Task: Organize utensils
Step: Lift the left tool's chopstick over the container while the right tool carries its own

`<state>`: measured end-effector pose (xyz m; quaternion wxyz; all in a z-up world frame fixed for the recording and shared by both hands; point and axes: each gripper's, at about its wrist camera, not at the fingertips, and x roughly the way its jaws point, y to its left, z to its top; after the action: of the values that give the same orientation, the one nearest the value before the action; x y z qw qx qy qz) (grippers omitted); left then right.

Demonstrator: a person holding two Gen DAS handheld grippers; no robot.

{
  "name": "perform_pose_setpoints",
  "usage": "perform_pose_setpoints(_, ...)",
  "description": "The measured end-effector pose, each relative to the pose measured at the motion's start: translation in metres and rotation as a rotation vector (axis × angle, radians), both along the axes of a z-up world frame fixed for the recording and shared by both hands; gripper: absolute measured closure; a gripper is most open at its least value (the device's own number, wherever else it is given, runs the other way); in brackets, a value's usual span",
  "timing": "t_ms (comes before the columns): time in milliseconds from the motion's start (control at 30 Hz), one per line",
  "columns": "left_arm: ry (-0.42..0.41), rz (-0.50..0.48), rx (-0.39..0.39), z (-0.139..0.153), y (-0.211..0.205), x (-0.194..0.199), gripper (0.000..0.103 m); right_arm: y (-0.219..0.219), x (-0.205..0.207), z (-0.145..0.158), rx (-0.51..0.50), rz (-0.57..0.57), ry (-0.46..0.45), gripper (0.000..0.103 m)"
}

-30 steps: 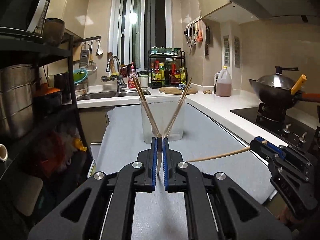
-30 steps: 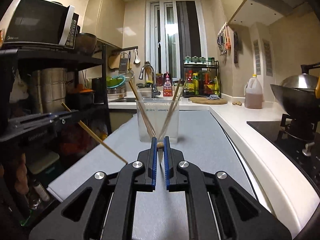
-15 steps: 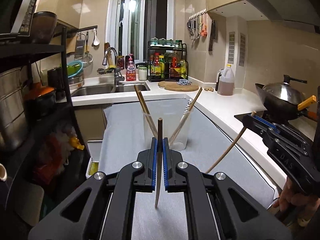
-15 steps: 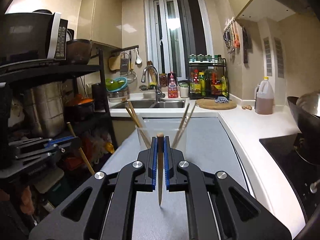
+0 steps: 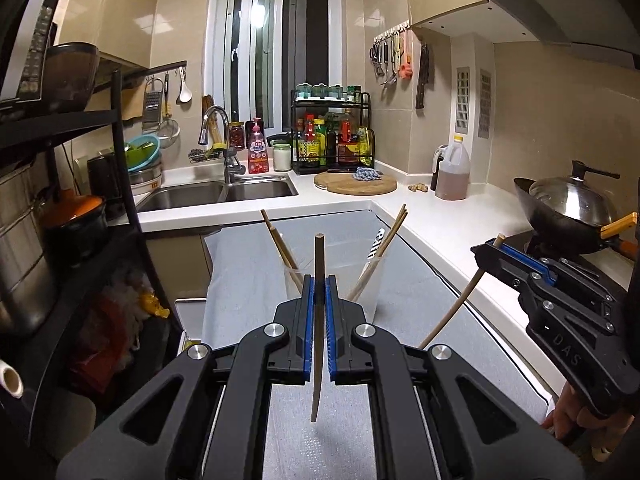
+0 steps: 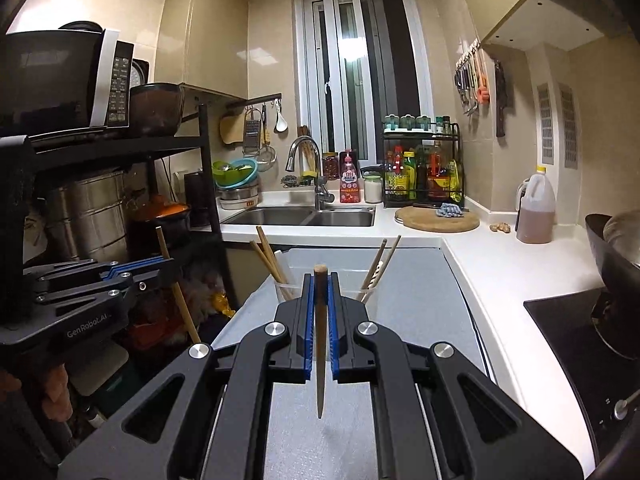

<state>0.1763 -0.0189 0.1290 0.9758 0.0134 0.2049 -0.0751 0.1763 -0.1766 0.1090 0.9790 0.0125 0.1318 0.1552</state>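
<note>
My left gripper [image 5: 319, 284] is shut on a wooden chopstick [image 5: 318, 344] that stands upright, tip down, above the grey mat [image 5: 248, 280]. My right gripper [image 6: 320, 284] is shut on another wooden chopstick [image 6: 320, 352], also upright. Just ahead of both stands a clear plastic cup [image 5: 372, 280] holding several chopsticks that lean left and right; it also shows in the right wrist view [image 6: 286, 292]. The right gripper appears at the right of the left wrist view [image 5: 490, 246], the left gripper at the left of the right wrist view [image 6: 170, 262].
A sink [image 5: 224, 192] and spice rack [image 5: 332, 136] are at the back. A round cutting board [image 5: 356, 184], oil jug [image 5: 452, 172], wok [image 5: 568, 208] and stove are on the right. A black shelf rack [image 6: 120, 148] with pots and a microwave stands at left.
Both grippers have risen and tilted downward, turning their chopsticks from near-horizontal to upright. The cup now sits lower in both views.
</note>
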Motion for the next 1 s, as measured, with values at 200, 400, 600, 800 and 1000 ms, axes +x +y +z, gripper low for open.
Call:
perform_pose_setpoints(200,-0.018,-0.012,-0.036,0.025,0.004,0.016,0.098,-0.003,0.010,0.024,0.002,0.001,-0.038,0.097)
perform_pose_setpoints(400,-0.087,-0.013,-0.052,0.065,0.005,0.035,0.098,-0.005,0.032,0.060,0.014,-0.009,-0.092,0.097)
perform_pose_setpoints(600,-0.165,-0.004,-0.077,0.097,0.005,0.055,0.098,-0.008,0.061,0.087,0.064,-0.034,-0.118,0.096)
perform_pose_setpoints(800,-0.191,-0.003,-0.136,0.106,0.008,0.082,0.098,-0.006,0.083,0.100,0.095,-0.045,-0.153,0.096)
perform_pose_setpoints(1000,-0.185,0.006,-0.112,0.094,0.000,0.113,0.098,-0.002,0.107,0.090,0.082,-0.049,-0.147,0.097)
